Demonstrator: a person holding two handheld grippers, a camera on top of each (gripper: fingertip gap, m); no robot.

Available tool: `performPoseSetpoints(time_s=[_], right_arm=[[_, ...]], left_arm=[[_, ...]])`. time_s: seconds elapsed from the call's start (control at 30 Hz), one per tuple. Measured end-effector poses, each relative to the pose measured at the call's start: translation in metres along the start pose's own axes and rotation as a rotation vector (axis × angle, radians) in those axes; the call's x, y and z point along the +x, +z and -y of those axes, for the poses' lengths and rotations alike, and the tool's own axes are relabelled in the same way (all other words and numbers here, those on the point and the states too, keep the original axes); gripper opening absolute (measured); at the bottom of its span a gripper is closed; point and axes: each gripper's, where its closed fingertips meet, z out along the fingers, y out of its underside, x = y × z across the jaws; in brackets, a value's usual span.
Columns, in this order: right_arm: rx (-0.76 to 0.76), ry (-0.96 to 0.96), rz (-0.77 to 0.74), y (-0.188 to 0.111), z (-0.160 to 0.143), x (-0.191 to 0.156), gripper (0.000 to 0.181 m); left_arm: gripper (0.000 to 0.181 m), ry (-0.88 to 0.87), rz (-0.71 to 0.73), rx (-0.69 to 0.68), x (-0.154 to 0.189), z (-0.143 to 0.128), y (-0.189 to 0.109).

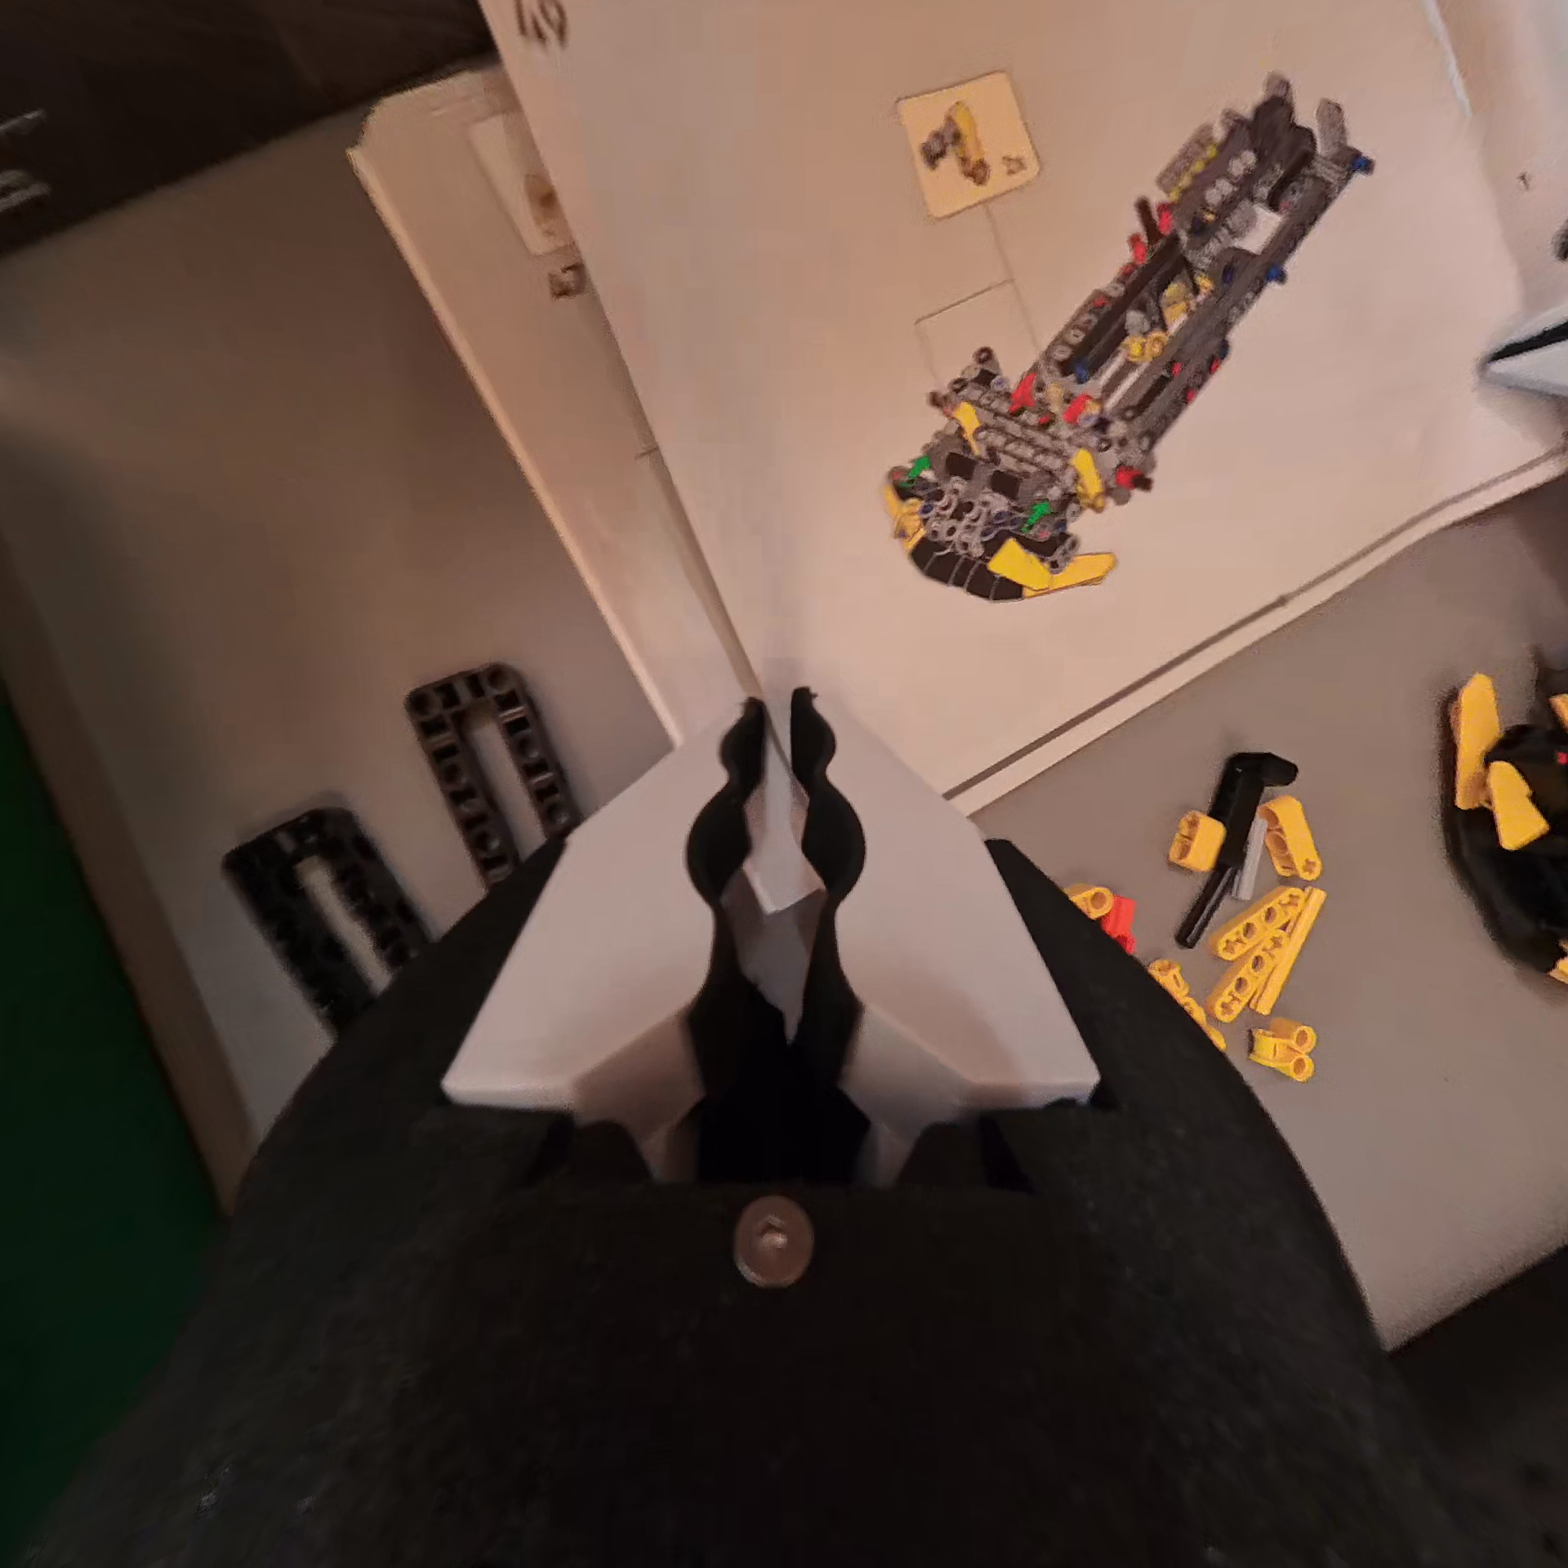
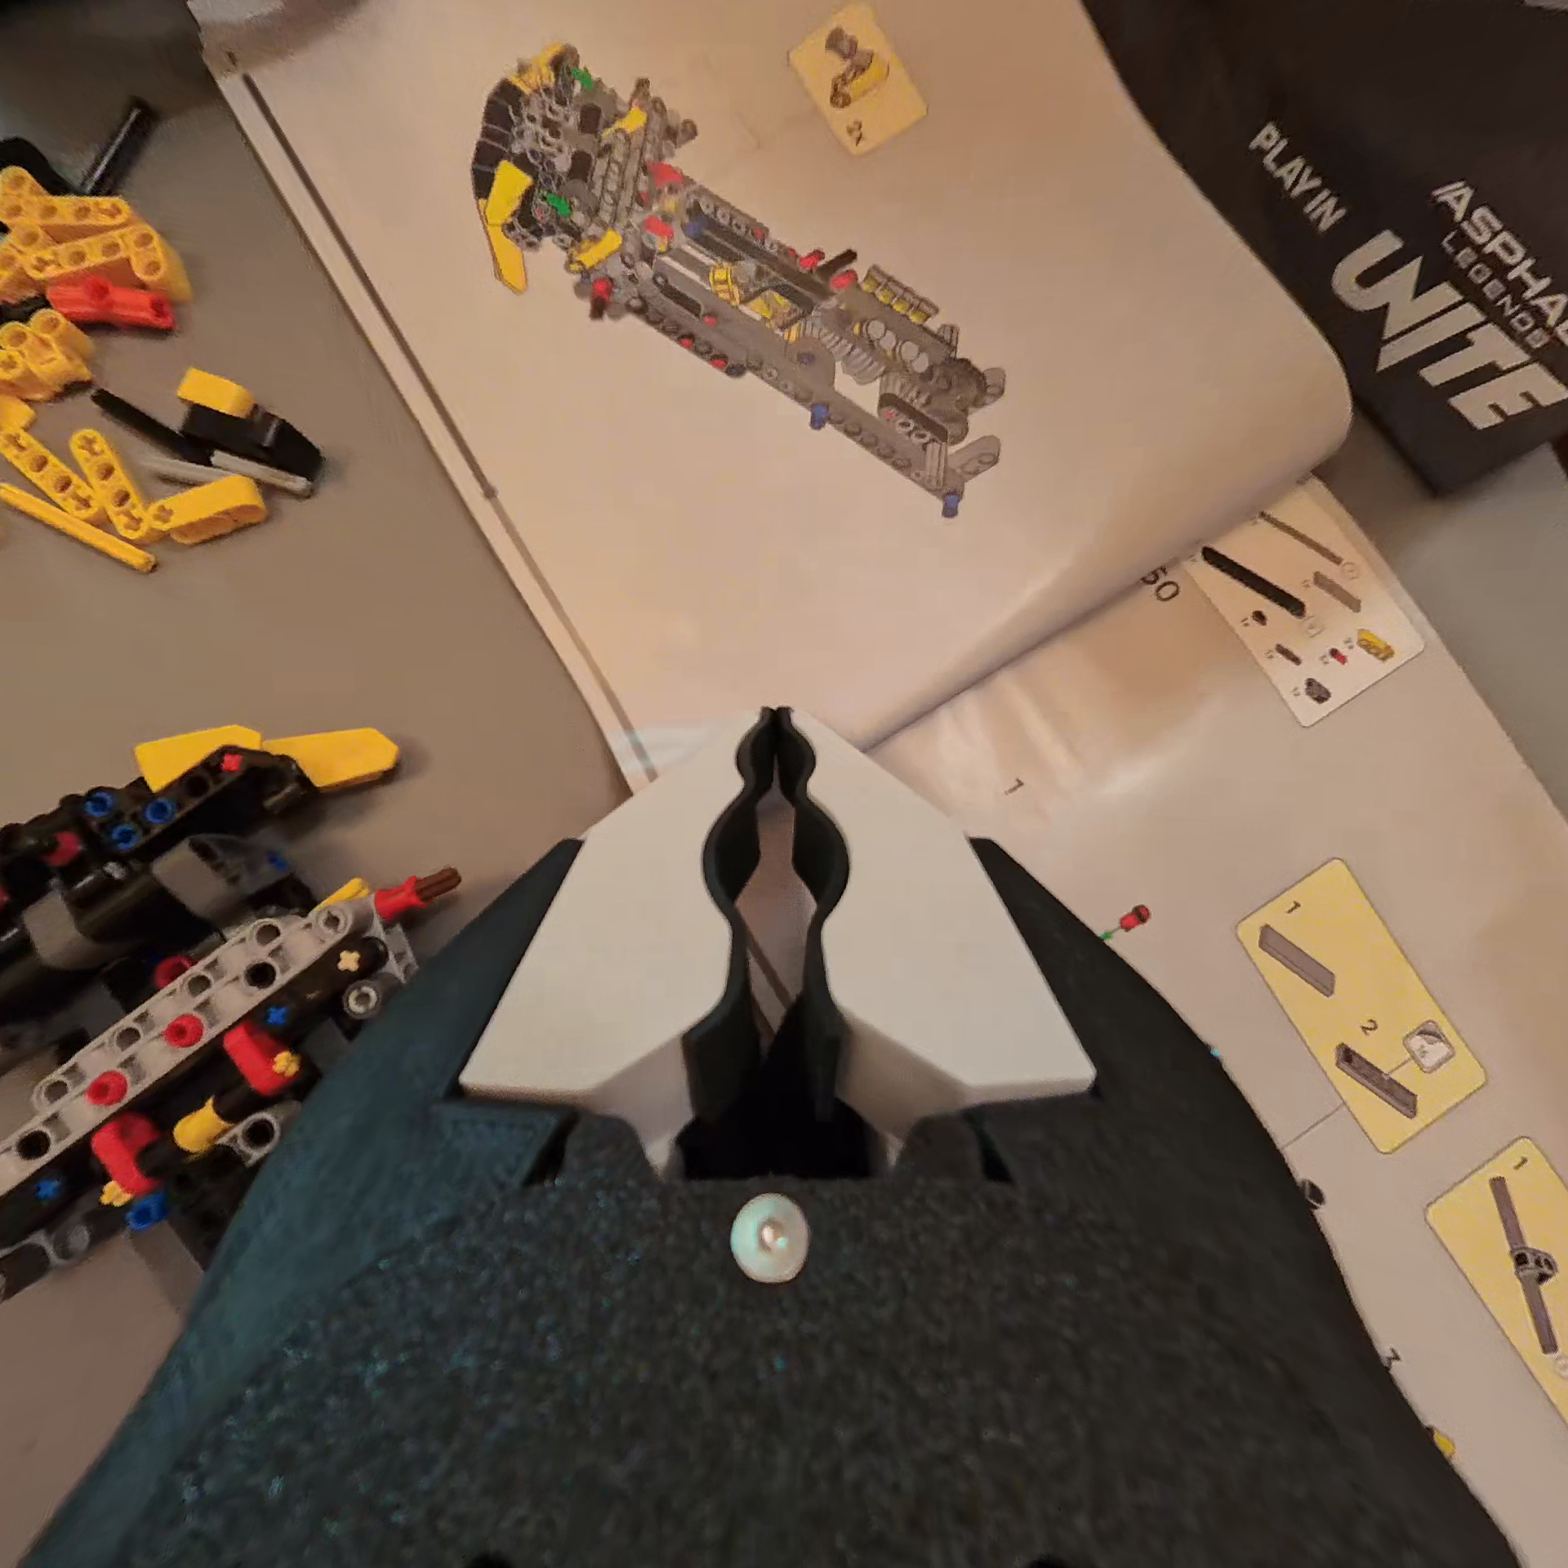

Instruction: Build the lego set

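**Both grippers at the manual: left pinching a page, right empty**

The left gripper (image 1: 779, 708) points down toward the lower corner of the instruction manual (image 1: 848, 339) at frame centre. Its wavy black pads are nearly together, clamped on a thin white page edge that runs between them. The fingers are smooth white plastic wedges on a rough black body.

The right gripper (image 2: 775, 717) points down over the manual's (image 2: 764, 551) open, glossy, curved pages. Its pad tips touch and nothing is between them.

The partly built model (image 2: 170, 1001) lies on the grey table (image 2: 339, 636) at lower left of the right view: grey and black holed beams with red, blue and yellow pins. Loose yellow beams (image 2: 93, 254) sit at upper left. In the left view, two black rectangular frames (image 1: 484, 772) lie at left.
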Motion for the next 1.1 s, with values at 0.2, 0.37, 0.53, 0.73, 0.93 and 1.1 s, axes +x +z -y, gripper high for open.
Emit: performPoseSetpoints(time_s=[0.2,0.37,0.53,0.73,0.93,1.1], right_arm=[[-0.025,-0.012,-0.012,0.010,0.000,-0.006,0.000],[0.003,0.001,-0.008,0.009,0.000,-0.006,0.000],[-0.013,0.010,0.002,0.006,-0.004,-0.007,0.000],[-0.018,0.011,0.004,0.007,-0.004,-0.007,0.000],[0.008,0.081,0.033,0.003,0.001,-0.007,0.000],[0.306,0.209,0.044,-0.055,0.042,-0.001,0.001]], left_arm=[[0.006,0.117,0.110,0.336,0.052,0.092,-0.056],[0.002,0.238,-0.187,0.208,0.149,0.147,0.046],[0.000,0.228,-0.129,0.071,0.148,0.155,0.124],[0.000,0.214,-0.184,0.091,0.148,0.150,0.132],[0.006,0.217,-0.179,0.108,0.148,0.153,0.123],[0.012,0.094,-0.277,0.328,0.146,0.144,0.027]])
